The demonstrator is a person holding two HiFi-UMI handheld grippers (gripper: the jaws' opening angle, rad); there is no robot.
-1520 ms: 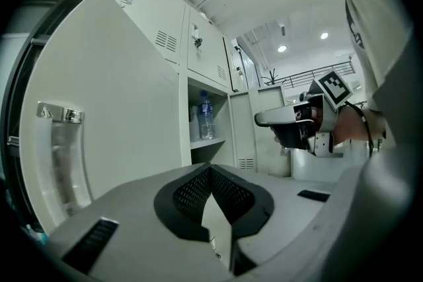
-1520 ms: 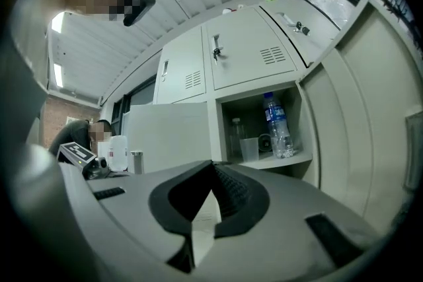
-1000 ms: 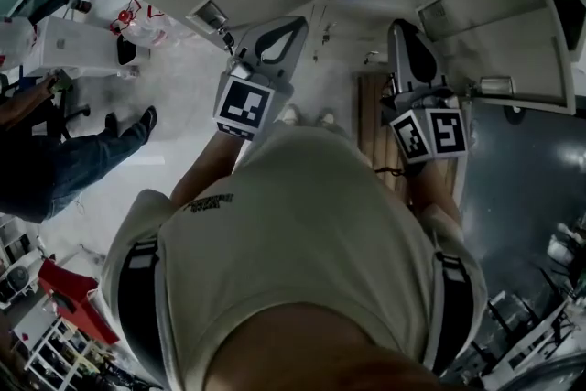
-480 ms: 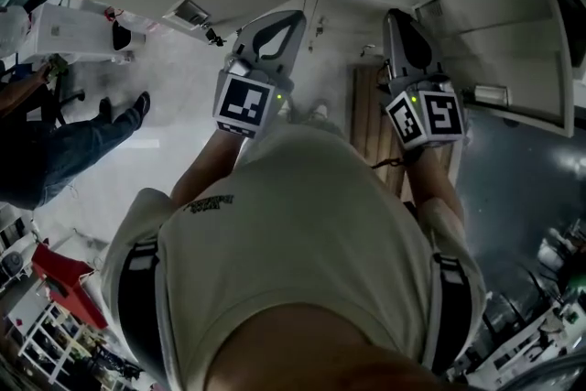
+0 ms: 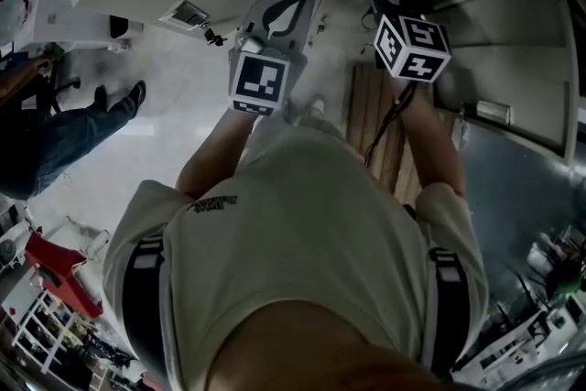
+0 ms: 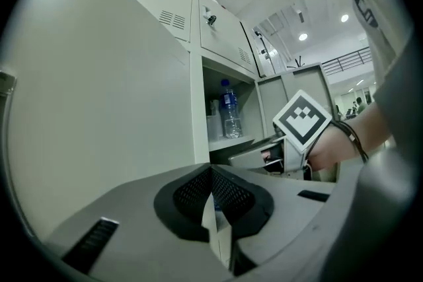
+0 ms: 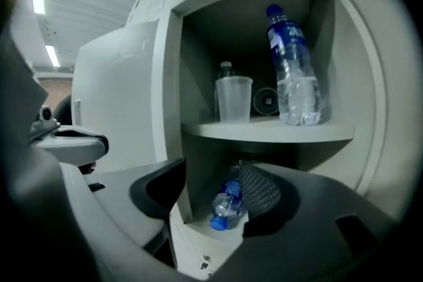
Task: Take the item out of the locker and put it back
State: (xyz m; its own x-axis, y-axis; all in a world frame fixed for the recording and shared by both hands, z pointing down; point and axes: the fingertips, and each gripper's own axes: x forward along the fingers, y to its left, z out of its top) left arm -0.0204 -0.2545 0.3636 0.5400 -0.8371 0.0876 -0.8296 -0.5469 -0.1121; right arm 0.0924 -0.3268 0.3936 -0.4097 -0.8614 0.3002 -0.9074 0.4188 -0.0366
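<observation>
Reaching step: the right gripper [image 7: 213,189], its jaws just spread, framed the bottle [image 7: 228,203] lying in the locker's [image 7: 173,109] lower bay without touching it. Next, it likely needed to go in and pinch it. The shelf [image 7: 264,132] edge above and the door [image 6: 99,109] beside left little room. The left gripper [image 6: 211,175] had its jaws pressed together, empty.

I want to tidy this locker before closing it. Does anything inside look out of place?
Yes. On the lower shelf a bottle lies on its side, cap pointing outward, while the other bottle, on the upper shelf, stands upright near a cup. Nothing looks spilled.
</observation>
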